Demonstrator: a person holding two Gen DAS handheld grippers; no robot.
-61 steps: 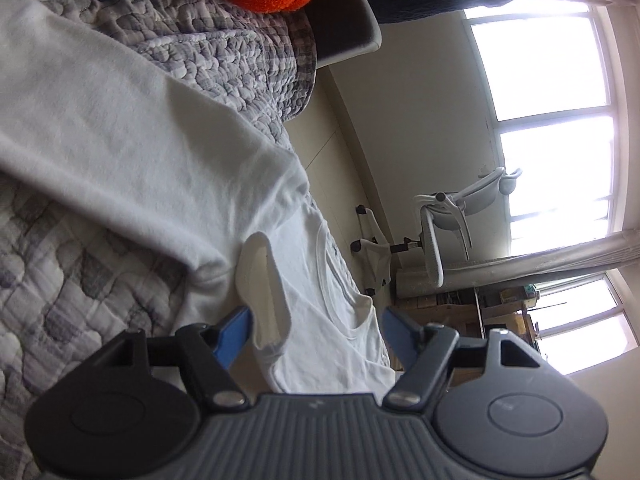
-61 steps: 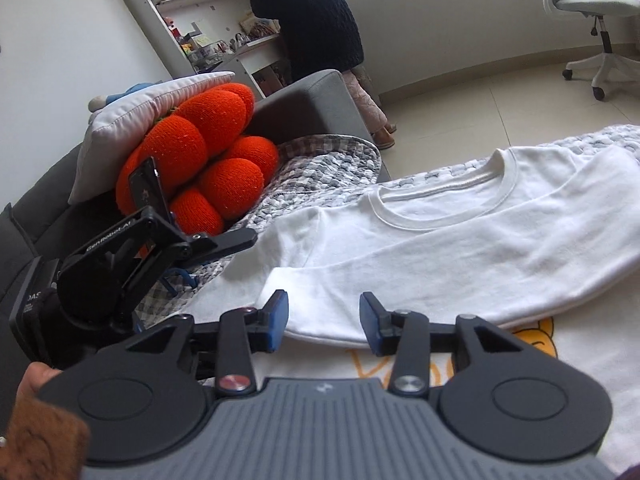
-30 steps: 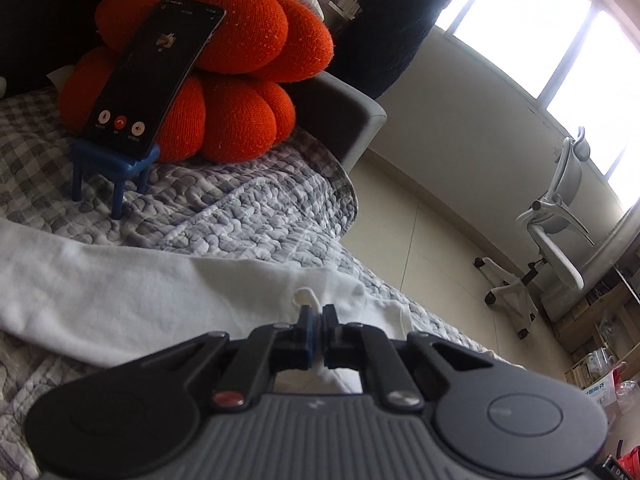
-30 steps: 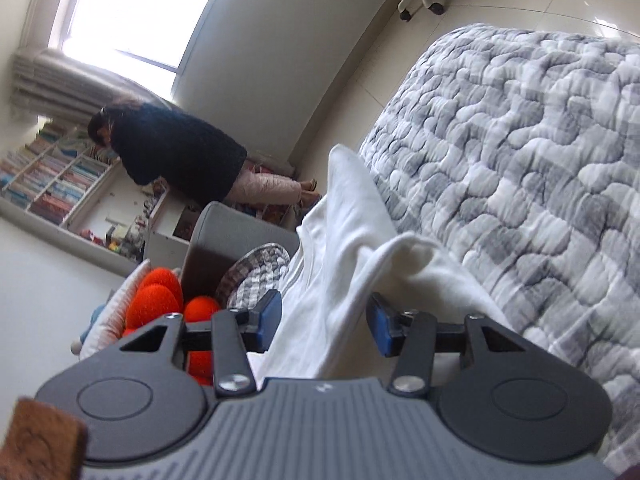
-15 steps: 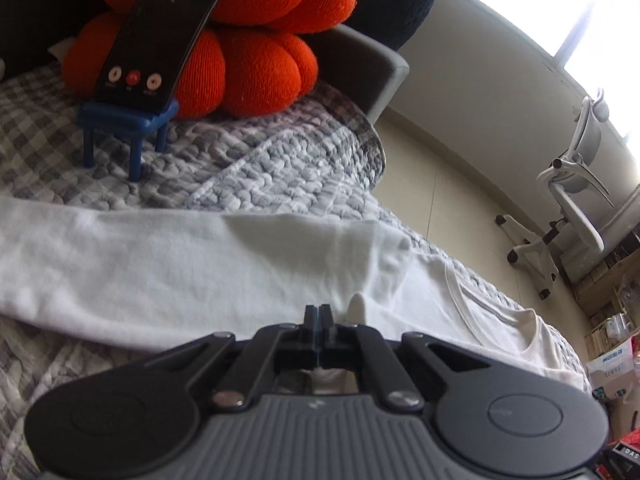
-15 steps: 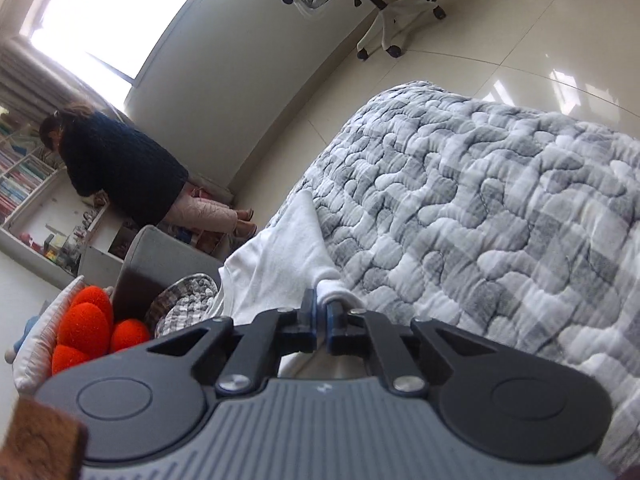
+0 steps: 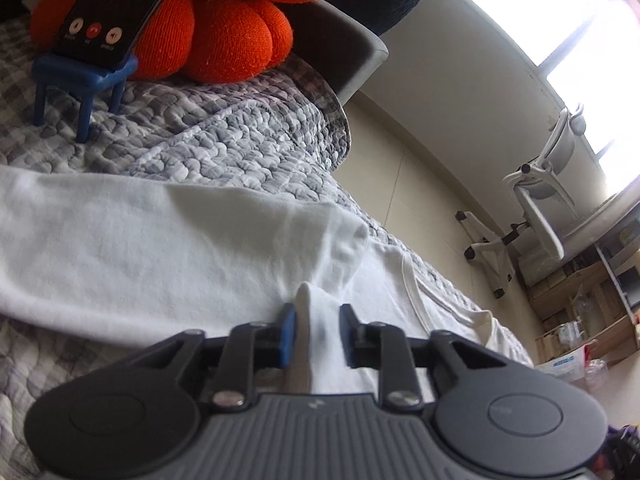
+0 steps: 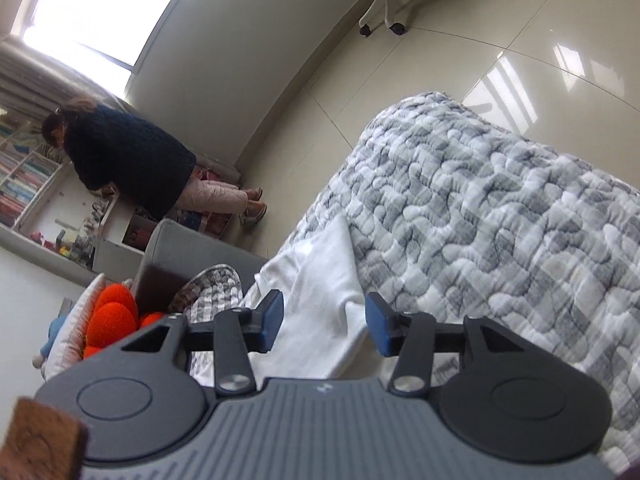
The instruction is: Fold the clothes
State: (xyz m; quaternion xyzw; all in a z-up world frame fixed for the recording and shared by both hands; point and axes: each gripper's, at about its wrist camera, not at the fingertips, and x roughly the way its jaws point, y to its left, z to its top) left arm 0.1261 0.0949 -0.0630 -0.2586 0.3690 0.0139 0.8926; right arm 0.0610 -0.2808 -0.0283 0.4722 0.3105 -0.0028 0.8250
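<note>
A white long-sleeved shirt (image 7: 160,248) lies on a grey quilt (image 7: 224,140), one sleeve folded across it, its collar (image 7: 412,292) to the right. My left gripper (image 7: 318,332) hovers low over the sleeve fold. Its jaws stand apart, with a raised ridge of white cloth between them, close to the left pad. In the right wrist view, a corner of the shirt (image 8: 320,264) rests on the quilt (image 8: 500,220). My right gripper (image 8: 324,320) is just above it, jaws opening, with the cloth lying loose below and between the fingers.
A phone (image 7: 116,8) leans on a small blue stand (image 7: 84,76) against an orange cushion (image 7: 232,32) at the sofa's grey arm (image 7: 344,52). A white office chair (image 7: 536,208) stands on the tiled floor. A person (image 8: 128,160) bends at a bookshelf.
Both grippers were pinched shut on white cloth half a second ago; both now stand with jaws apart. The right gripper has lifted away from the shirt corner, and the left has edged lower.
</note>
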